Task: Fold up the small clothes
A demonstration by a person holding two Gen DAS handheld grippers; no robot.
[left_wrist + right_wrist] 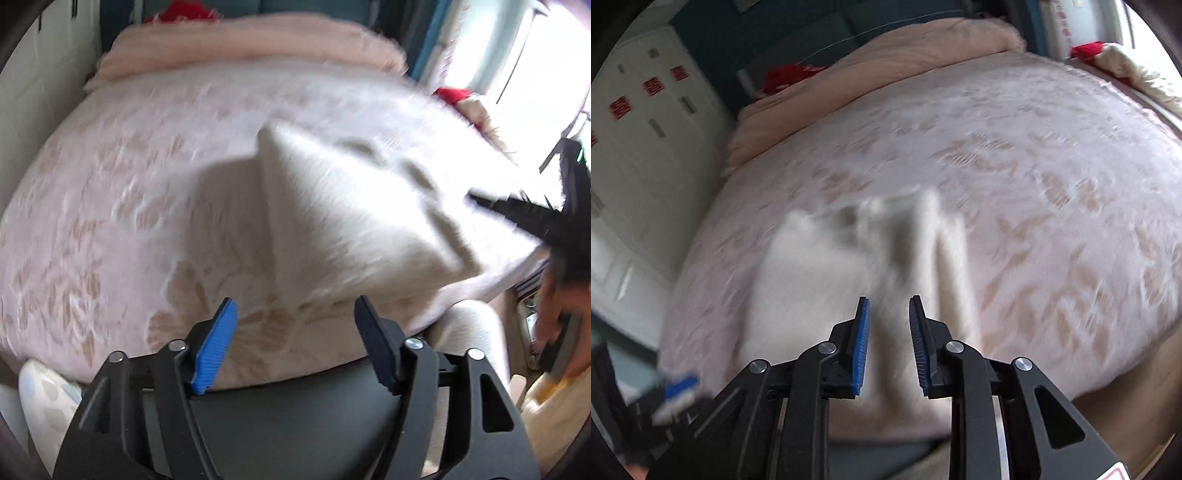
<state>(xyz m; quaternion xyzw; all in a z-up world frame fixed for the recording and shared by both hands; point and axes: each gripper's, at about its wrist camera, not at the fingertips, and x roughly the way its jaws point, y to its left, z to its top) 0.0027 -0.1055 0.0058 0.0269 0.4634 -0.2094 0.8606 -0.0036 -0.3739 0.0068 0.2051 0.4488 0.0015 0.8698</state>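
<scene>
A small white garment hangs in loose folds, raised off the pink flowered bedspread. At the right edge of the left wrist view, the black fingertips of my right gripper pinch its corner. In the right wrist view, which is blurred, the same garment runs down between the blue pads of my right gripper, which is shut on the fabric. My left gripper is open, just short of the garment's lower edge, with nothing between its pads.
A folded pink blanket lies across the far end of the bed, with a red item behind it. A white cabinet stands left of the bed. A person's hand and light-trousered leg are at the bed's near right corner.
</scene>
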